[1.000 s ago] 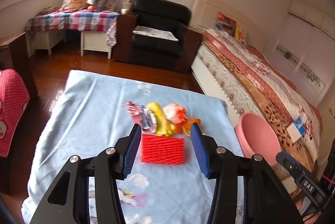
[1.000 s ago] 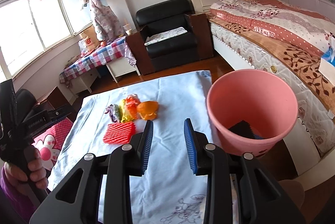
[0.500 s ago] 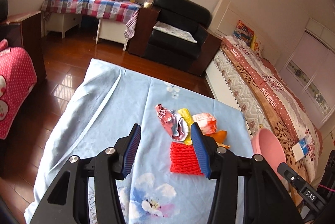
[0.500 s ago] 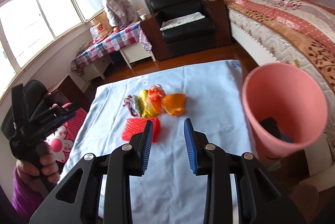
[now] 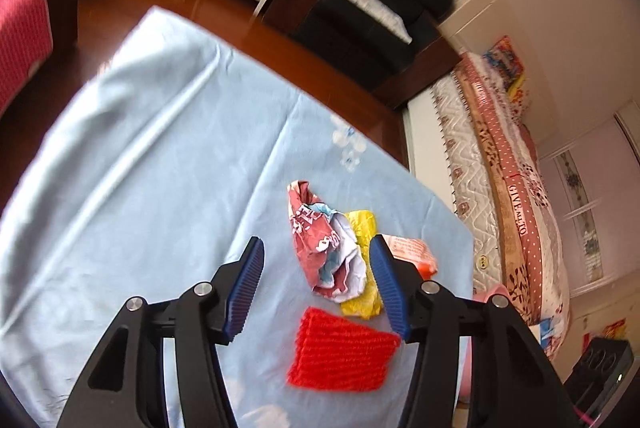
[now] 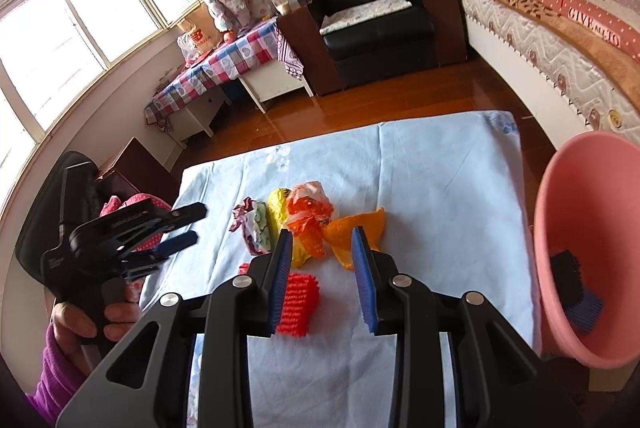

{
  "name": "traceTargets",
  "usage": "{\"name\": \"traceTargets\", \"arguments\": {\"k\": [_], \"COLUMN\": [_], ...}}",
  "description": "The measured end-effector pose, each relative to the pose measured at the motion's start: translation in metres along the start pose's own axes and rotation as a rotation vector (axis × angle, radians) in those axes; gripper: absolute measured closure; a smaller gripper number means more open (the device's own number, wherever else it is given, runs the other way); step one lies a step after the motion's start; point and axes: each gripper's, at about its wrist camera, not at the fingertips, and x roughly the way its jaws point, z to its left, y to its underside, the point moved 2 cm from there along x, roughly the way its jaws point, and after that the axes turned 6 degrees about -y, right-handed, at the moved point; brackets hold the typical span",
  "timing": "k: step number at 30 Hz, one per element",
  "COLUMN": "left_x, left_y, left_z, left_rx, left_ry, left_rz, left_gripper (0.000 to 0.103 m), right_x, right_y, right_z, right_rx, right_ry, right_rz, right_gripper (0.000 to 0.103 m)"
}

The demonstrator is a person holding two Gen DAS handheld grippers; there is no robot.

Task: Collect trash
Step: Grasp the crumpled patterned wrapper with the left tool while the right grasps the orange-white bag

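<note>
A small heap of trash lies on the light-blue cloth: a crumpled red-and-white wrapper, a yellow wrapper, an orange bag, an orange peel and a red foam net. My left gripper hovers over the wrapper and the net, its jaws opening, nothing between the pads. My right gripper is open above the cloth, just short of the heap, empty. The left gripper also shows at the left of the right wrist view, held by a hand.
A pink bin stands off the cloth's right edge with dark and blue scraps inside. Beyond the cloth are a wooden floor, a black armchair, a bed at right and a checked table.
Both grippers came forward and lower toward the heap. The left one rolled, shifted left over the crumpled wrapper and widened its jaws. The bin slid to the right edge of the right view.
</note>
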Motion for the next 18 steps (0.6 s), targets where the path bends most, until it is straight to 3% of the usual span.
{"name": "traceTargets", "arguments": {"k": [8,10,11,18], "left_x": [0.051,0.056,0.058,0.042], "left_y": [-0.001,0.0,0.001,-0.001], "left_z": [-0.013,-0.013,-0.013,-0.003], "left_rx": [0.006,0.012,0.018,0.044], "left_ry": [-0.046,-0.049,-0.052,-0.048], "left_rz": [0.053,0.046,0.046,-0.027], "left_gripper": [0.052,0.077,0.08,0.087], "right_x": [0.022,0.028,0.031,0.068], "right_y": [-0.011,-0.013,-0.014,-0.021], "right_z": [-0.015,-0.012,-0.01,0.006], "right_rx": [0.041,0.028,0.022,-0.049], "right_ry": [-0.045,-0.056,-0.061,-0.05], "right_rz": [0.015,0.02,0.024,0.069], "right_gripper": [0.062,0.062,0.062,0.061]}}
